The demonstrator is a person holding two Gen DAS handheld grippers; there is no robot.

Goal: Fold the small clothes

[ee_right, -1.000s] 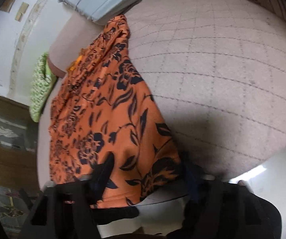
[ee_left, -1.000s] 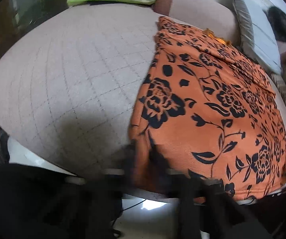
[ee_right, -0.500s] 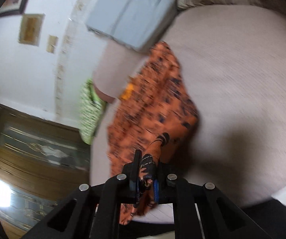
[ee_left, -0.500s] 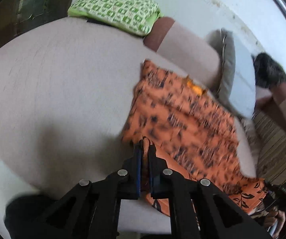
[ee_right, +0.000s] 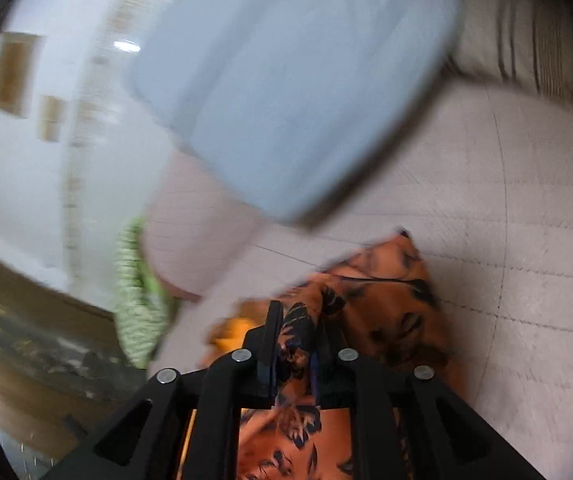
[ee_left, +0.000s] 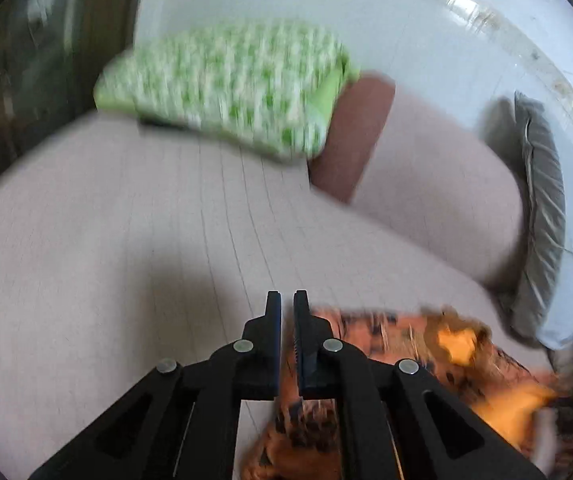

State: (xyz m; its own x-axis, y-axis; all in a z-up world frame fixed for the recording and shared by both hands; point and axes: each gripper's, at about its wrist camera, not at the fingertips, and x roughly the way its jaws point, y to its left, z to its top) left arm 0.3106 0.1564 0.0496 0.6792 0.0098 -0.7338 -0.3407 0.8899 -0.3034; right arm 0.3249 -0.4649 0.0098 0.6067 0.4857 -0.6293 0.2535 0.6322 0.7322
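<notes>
An orange garment with black flowers (ee_left: 438,356) lies on the pinkish quilted bed (ee_left: 126,240), low and right in the left wrist view. My left gripper (ee_left: 287,320) has its fingers nearly together; I see cloth beside and below them but none clearly between the tips. In the right wrist view my right gripper (ee_right: 298,332) is shut on a bunched fold of the same garment (ee_right: 398,312), which spreads to the right and below the fingers.
A green checked pillow (ee_left: 230,84) and a brown-ended bolster (ee_left: 418,172) lie at the bed's far end. A pale blue pillow (ee_right: 294,92) (ee_left: 546,216) leans by the white wall (ee_left: 366,12). A striped cushion (ee_right: 534,28) lies far right.
Both grippers closed on the garment's near edge, lifted it and carried it forward towards the pillows. The garment now lies folded over, low in both views.
</notes>
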